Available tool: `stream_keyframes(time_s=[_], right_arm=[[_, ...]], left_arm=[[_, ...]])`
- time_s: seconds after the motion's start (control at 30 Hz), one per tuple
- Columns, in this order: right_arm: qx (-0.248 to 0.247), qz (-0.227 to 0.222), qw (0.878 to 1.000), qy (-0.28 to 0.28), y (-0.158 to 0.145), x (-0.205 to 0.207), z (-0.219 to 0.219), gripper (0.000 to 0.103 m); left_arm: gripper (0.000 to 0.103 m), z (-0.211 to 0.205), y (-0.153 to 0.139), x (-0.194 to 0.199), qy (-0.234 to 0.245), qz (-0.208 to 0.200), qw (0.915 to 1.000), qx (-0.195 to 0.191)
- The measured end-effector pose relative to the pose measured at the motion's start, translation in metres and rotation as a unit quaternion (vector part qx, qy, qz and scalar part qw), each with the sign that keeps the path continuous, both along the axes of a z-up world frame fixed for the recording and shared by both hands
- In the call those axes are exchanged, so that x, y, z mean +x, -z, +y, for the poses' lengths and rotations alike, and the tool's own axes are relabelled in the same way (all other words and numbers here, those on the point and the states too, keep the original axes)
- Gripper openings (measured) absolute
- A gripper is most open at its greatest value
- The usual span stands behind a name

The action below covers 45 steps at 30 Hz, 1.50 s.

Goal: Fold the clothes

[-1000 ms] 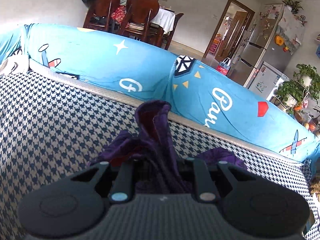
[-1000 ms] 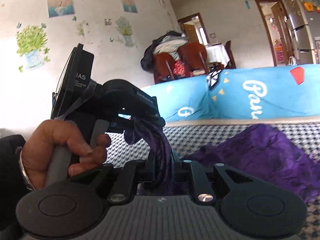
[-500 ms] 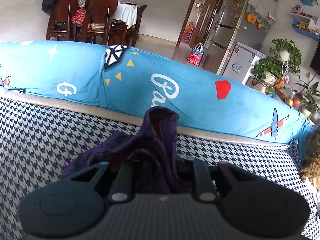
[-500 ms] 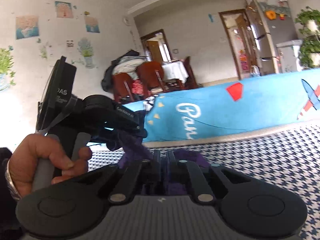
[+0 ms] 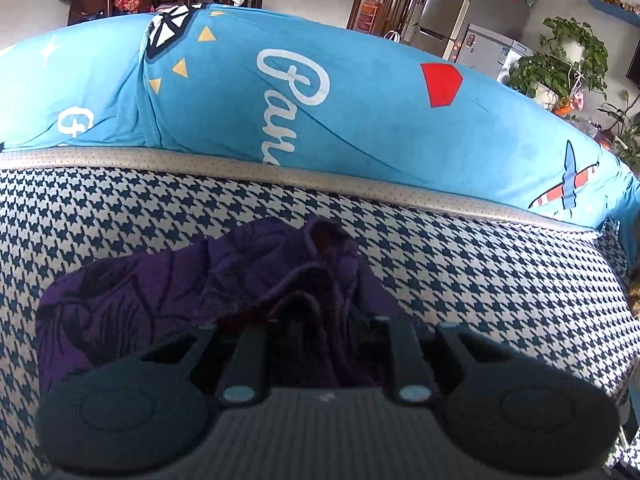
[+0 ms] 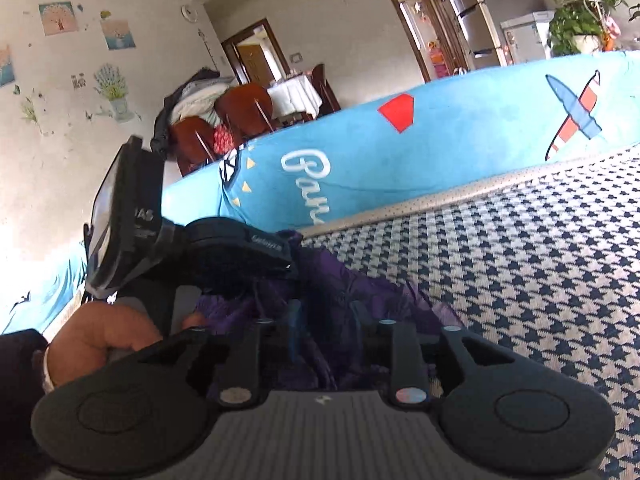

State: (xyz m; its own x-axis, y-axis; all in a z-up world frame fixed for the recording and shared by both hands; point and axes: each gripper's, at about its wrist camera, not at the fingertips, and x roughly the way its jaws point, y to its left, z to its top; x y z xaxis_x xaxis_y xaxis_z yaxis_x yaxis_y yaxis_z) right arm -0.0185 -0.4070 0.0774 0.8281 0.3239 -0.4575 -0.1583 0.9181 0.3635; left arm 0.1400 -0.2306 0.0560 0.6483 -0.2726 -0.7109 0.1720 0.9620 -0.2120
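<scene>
My work surface was a houndstooth-patterned cushion, navy on white; a rumpled purple garment lay directly on it, and a blue printed bolster ran along its far edge

The left camera is sitting low on its gripper, looking forward over the checked couch seat at the blue cushion. It is very close to the purple cloth. The right camera is looking from the right side (tilted a bit) and is seeing the left gripper. Both are sharing the seat, cushion and cloth.
</scene>
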Motion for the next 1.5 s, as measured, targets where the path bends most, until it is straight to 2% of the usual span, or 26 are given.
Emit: stream_keyframes(time_s=[0.1,0.3,0.37,0.5,0.57,0.77,0.83,1.03,1.23,1.37,1.5], right_arm=[[-0.006,0.022,1.000,-0.006,0.010,0.005,0.006,0.037],[-0.024,0.053,0.998,-0.021,0.026,0.017,0.020,0.043],[-0.039,0.059,0.997,-0.019,0.031,0.022,0.026,0.045],[-0.079,0.092,0.992,0.025,0.044,0.036,0.031,0.045],[-0.075,0.106,0.991,0.046,0.049,0.041,0.028,0.045],[-0.091,0.098,0.984,0.119,0.045,0.042,0.015,0.045],[-0.081,0.080,0.986,0.119,0.040,0.039,0.012,0.045],[-0.076,0.017,0.994,0.075,0.026,0.031,0.023,0.045],[-0.087,-0.022,0.996,0.018,0.018,0.036,0.053,0.045],[-0.094,-0.029,0.995,-0.014,0.018,0.046,0.075,0.045],[-0.090,-0.022,0.995,-0.025,0.021,0.058,0.083,0.045]], left_arm=[[0.021,-0.006,0.009,0.006,0.006,0.007,0.9999,0.005],[0.040,-0.016,0.015,0.011,0.020,0.014,0.9997,0.008],[0.051,-0.017,0.012,0.010,0.024,0.015,0.9996,-0.002],[0.068,-0.017,-0.003,0.005,0.043,0.009,0.9987,-0.025],[0.077,-0.016,-0.011,0.002,0.051,0.008,0.9978,-0.040],[0.081,0.004,-0.036,-0.009,0.044,-0.034,0.9980,-0.030],[0.082,0.010,-0.044,-0.013,0.042,-0.049,0.9976,-0.026],[0.087,0.046,-0.062,-0.019,0.017,-0.065,0.9975,-0.022],[0.088,0.091,-0.058,-0.021,-0.015,-0.056,0.9983,-0.002],[0.088,0.126,-0.046,-0.021,-0.046,-0.042,0.9980,0.004],[0.088,0.154,-0.030,-0.020,-0.072,-0.023,0.9970,0.012]])
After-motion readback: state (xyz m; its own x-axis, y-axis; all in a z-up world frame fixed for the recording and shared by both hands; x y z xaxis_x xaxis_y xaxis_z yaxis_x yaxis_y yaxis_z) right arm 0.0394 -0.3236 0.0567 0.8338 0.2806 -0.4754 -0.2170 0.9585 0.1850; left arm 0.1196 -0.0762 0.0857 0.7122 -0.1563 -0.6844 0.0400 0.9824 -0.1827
